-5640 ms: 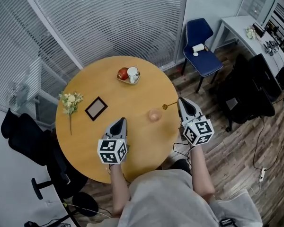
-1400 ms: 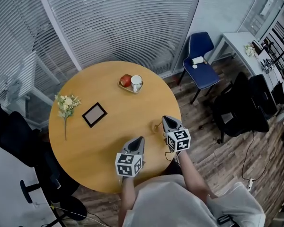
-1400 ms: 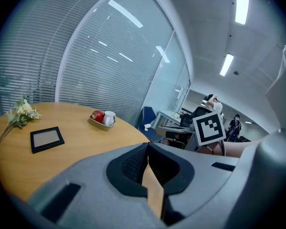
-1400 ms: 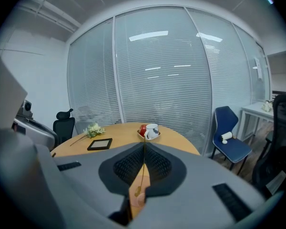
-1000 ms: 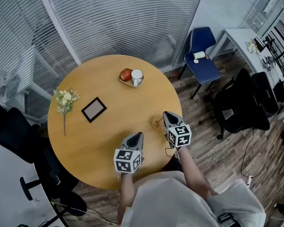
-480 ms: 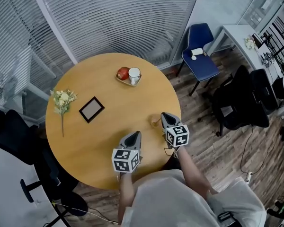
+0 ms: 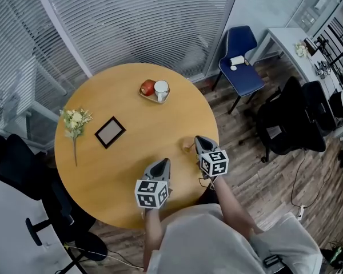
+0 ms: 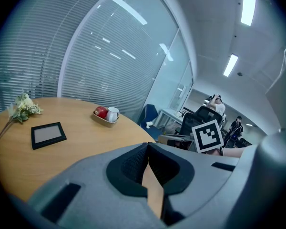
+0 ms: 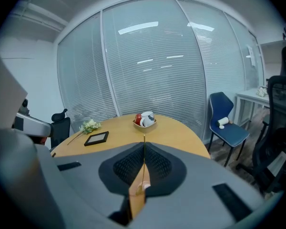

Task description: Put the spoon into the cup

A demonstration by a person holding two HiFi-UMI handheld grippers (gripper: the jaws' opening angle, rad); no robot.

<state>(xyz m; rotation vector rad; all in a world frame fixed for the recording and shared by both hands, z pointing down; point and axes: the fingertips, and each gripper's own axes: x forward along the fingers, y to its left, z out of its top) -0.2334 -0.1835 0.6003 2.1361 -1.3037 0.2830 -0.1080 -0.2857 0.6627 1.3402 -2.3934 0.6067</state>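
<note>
Pinching a thin gold metal spoon (image 9: pixel 143 161) between closed jaws, the right gripper (image 7: pixel 199 140) hangs just beside the small pinkish translucent cup (image 7: pixel 187 148) on the round wooden table (image 7: pixel 131 113). Insertion appears underway, and the next move calls for lowering and release. The left gripper (image 7: pixel 163 163) is closed and empty.

Dressed in a light grey shirt (image 7: pixel 208 240) with short sleeves. Fitted with a left gripper (image 7: pixel 164 161) and a right gripper (image 7: pixel 198 138), both in smooth mid-grey plastic, broad at the back and tapering to a blunt point. Lined inside with black ribbed pads (image 8: pixel 132 165) set in rounded recesses. Topped with a left cube (image 7: pixel 152 193) and a right cube (image 7: pixel 214 162), white, printed with black square markers.
</note>
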